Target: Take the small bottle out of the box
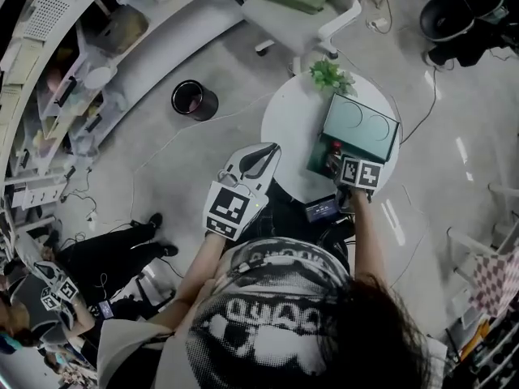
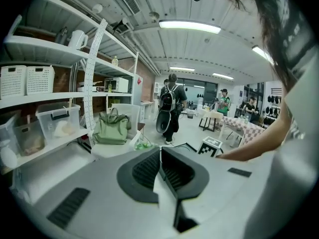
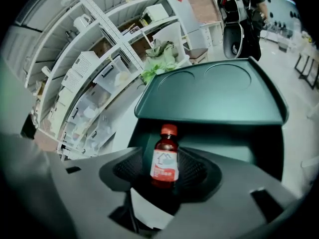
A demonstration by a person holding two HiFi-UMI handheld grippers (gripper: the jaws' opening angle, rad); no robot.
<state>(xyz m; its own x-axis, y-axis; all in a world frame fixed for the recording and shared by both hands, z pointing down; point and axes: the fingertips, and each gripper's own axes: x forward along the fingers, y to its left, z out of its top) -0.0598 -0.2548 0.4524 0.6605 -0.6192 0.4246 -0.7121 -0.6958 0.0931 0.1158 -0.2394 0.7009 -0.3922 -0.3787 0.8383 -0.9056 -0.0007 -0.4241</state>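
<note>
between right gripper jaws, small bottle; only head view shows table

- Your top is black with a chunky white print and short sleeves.
- Your hair is long and dark.
- Your left gripper and right gripper have smooth grey shells and black ribbed pads.
- Each has a white cube with black square markers.
</note>
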